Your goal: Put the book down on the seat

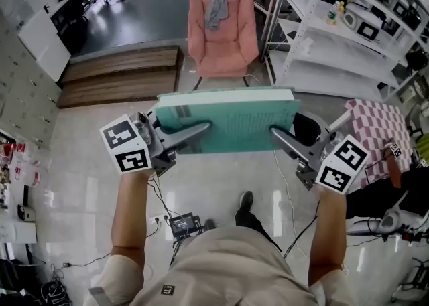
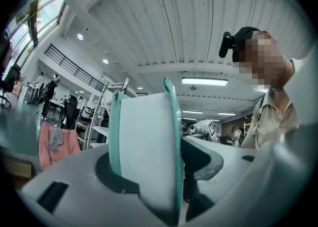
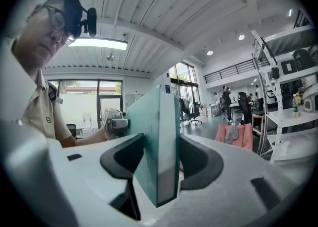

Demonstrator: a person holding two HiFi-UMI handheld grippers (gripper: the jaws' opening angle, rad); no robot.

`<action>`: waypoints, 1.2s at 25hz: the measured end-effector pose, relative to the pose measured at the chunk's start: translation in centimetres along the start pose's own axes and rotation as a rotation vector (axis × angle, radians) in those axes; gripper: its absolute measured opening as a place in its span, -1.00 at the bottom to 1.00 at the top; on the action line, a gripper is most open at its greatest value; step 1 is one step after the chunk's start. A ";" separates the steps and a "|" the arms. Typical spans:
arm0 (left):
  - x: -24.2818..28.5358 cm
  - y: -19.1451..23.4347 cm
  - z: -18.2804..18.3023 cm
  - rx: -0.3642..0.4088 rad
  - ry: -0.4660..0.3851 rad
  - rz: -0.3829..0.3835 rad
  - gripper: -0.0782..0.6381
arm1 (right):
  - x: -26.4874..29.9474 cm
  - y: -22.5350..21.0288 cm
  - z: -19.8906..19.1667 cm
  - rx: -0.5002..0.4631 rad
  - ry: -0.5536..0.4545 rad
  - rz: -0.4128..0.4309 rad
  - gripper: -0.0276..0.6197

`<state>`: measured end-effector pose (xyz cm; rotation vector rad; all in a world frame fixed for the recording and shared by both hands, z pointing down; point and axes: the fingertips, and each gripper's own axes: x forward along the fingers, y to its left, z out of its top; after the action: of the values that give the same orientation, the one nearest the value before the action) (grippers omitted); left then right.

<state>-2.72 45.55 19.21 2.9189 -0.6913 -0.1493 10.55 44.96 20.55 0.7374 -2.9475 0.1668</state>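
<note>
A thick teal book lies flat in the air over the shiny floor, carried between both grippers. My left gripper is shut on its left end, my right gripper on its right end. In the left gripper view the book stands on edge between the jaws, white pages facing me. The right gripper view shows the book clamped the same way, with the left gripper beyond it. A pink armchair stands straight ahead, past the book, its seat bare.
A grey cloth hangs over the armchair's back. White shelving stands right of the chair, a low wooden platform to its left. A pink checkered cloth is at the right. Cables and a power strip lie near the person's feet.
</note>
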 end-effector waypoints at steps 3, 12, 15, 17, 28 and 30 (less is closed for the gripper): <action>1.2 1.8 -0.3 0.000 0.012 0.036 -0.08 | 1.0 -2.3 -0.4 0.009 -0.008 0.033 -0.28; 7.5 7.7 -0.3 -0.003 0.020 0.125 -0.08 | 2.9 -11.8 -0.1 0.019 -0.011 0.122 -0.28; 10.2 10.3 -0.1 -0.012 0.019 0.158 -0.08 | 3.7 -15.8 0.3 0.025 -0.003 0.152 -0.28; 11.8 11.8 0.4 -0.016 0.022 0.180 -0.08 | 4.2 -18.1 0.8 0.031 0.001 0.174 -0.28; 14.0 13.8 0.1 -0.010 0.035 0.242 -0.07 | 5.1 -21.7 0.5 0.041 -0.009 0.239 -0.29; 16.5 15.1 0.1 -0.015 0.042 0.248 -0.07 | 4.7 -24.5 0.5 0.047 -0.013 0.244 -0.29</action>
<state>5.36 24.68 20.42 2.7832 -1.0301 -0.0662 17.97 21.26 22.59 0.3823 -3.0467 0.2517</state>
